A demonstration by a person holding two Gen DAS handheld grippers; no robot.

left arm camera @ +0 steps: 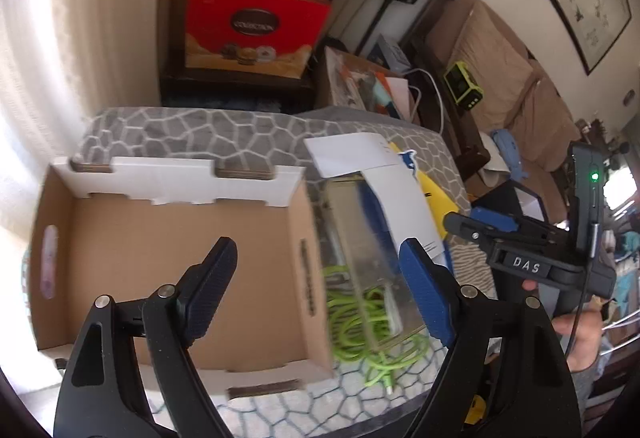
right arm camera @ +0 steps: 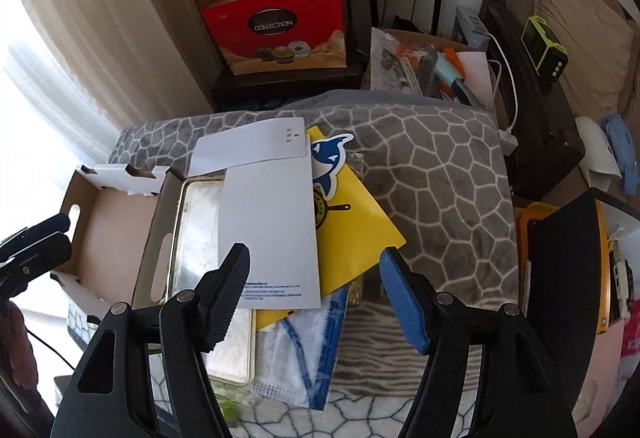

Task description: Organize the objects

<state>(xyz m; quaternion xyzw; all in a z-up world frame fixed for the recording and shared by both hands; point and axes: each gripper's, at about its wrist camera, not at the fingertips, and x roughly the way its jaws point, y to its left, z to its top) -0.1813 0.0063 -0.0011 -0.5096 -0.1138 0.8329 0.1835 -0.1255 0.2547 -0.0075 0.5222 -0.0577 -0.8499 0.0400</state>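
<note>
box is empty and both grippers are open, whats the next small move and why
Probably lower the right hand-held gripper onto the white paper envelope. It lies on top of the pile, over the silver metal tin and yellow card, beside the empty brown cardboard box, and nothing is between the open jaws.

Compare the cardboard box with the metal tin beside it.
The box is brown cardboard with white edges; the tin is shiny metal with a gold rim. The box holds nothing that shows; the tin is partly covered by a white envelope. The box has tall walls with handle slots; the tin is shallow. Both are rectangular, open-topped, and sit side by side on the grey patterned cover.
</note>
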